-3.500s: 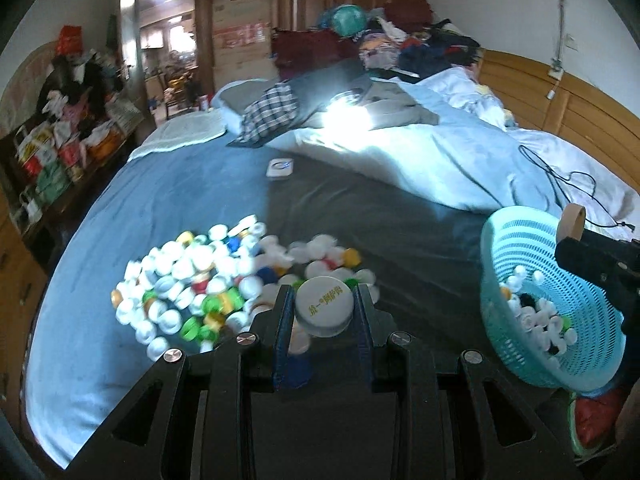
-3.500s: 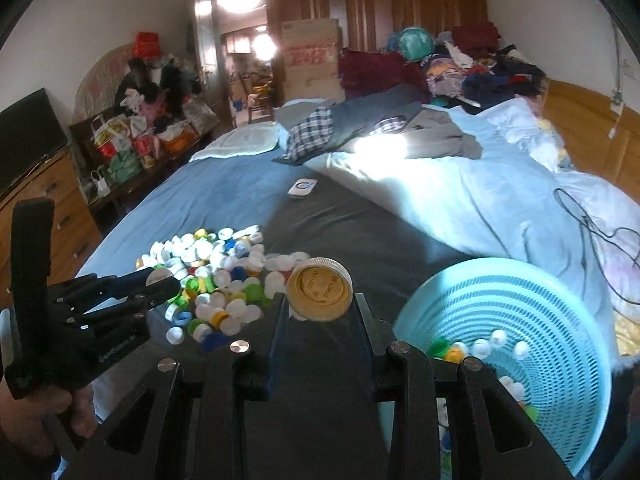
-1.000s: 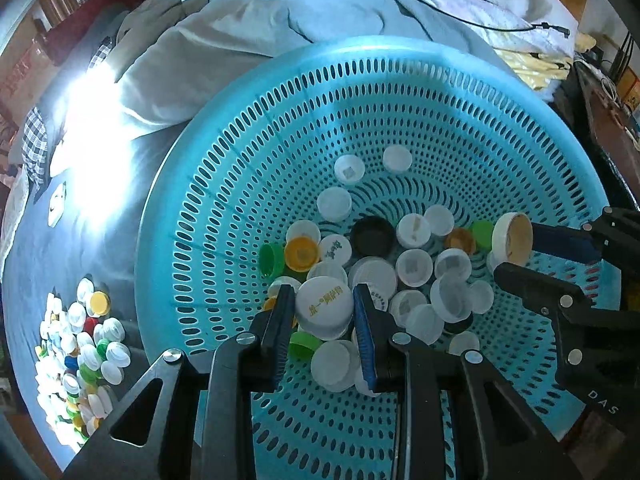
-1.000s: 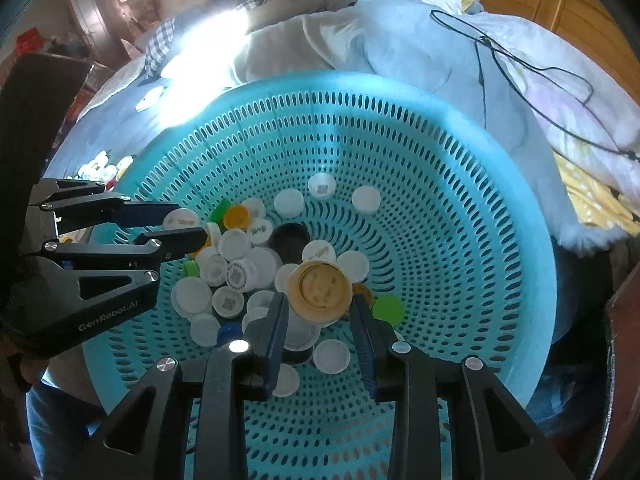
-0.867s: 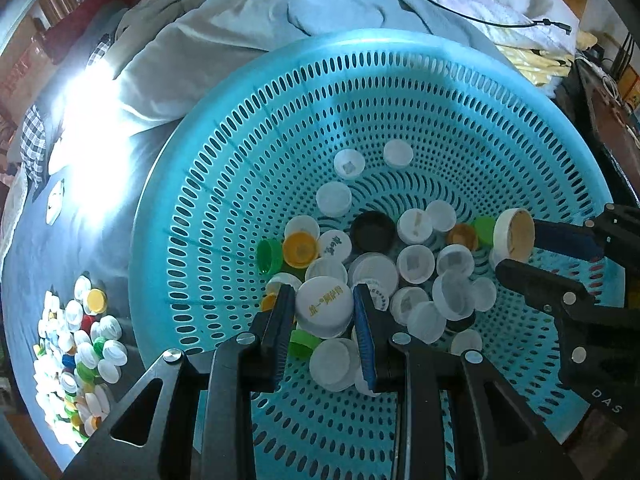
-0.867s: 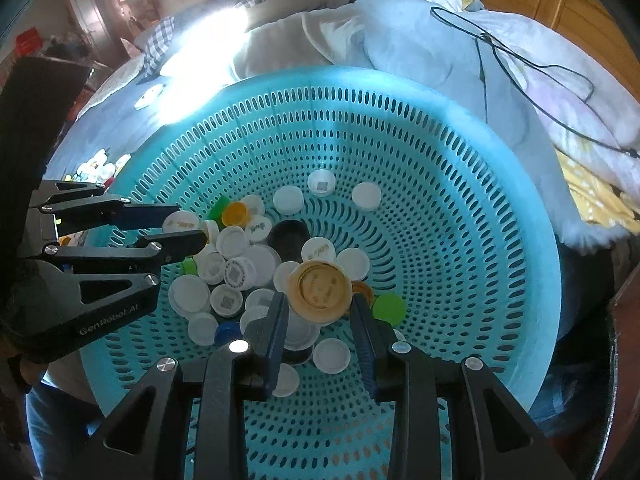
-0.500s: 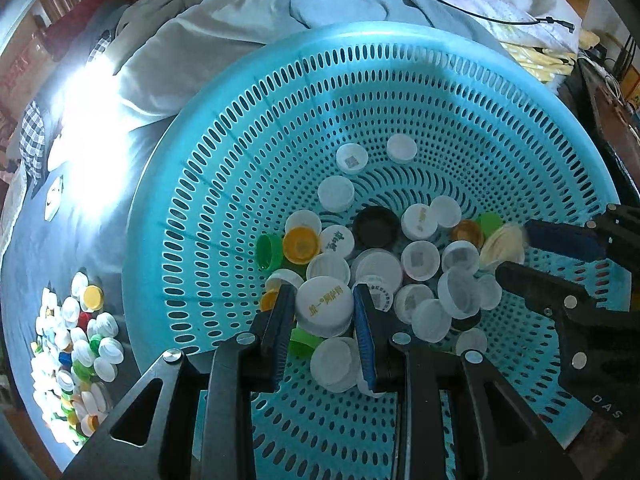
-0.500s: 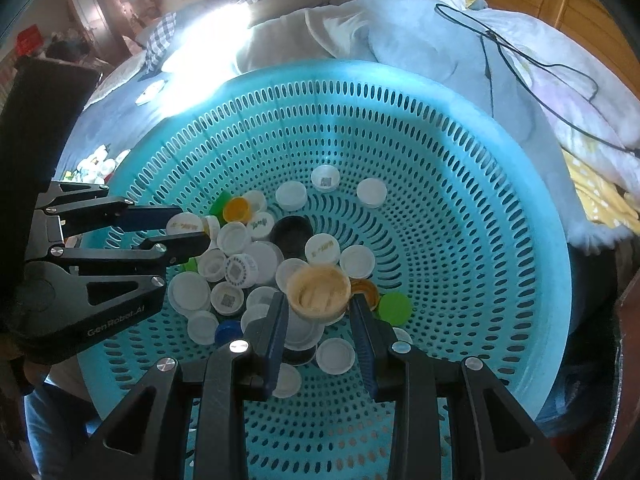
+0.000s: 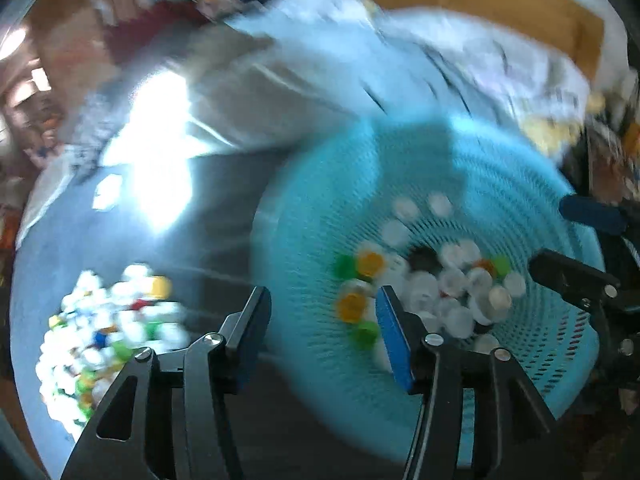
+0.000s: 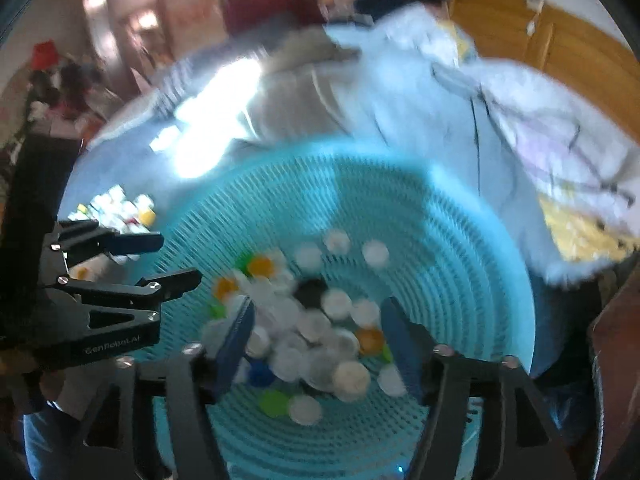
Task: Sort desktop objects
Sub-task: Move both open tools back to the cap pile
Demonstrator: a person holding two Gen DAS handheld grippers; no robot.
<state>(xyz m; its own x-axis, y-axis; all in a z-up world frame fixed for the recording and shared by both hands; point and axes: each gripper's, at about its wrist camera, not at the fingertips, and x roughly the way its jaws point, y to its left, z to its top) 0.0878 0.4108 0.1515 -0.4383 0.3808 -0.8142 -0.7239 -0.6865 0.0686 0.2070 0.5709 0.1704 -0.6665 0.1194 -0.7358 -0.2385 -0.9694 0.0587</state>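
Both views are blurred by motion. A round turquoise basket point(image 9: 500, 184) holds several bottle caps point(image 9: 448, 284); it also shows in the right wrist view point(image 10: 460, 232) with the caps point(image 10: 320, 336) at its bottom. My left gripper point(image 9: 320, 332) is open and empty at the basket's left rim. My right gripper point(image 10: 316, 336) is open and empty over the caps in the basket. A loose pile of caps point(image 9: 108, 320) lies on the blue bedsheet to the left, and shows small in the right wrist view point(image 10: 120, 208).
The basket sits on a bed with a rumpled pale quilt point(image 10: 420, 92) and a black cable point(image 10: 480, 120) behind it. A wooden bed frame point(image 10: 560, 52) is at the far right. Cluttered shelves point(image 10: 52, 80) stand at the far left.
Both grippers have opened and let their caps drop into the basket. Both have lifted and swung left, so the cap pile on the bed is back in view.
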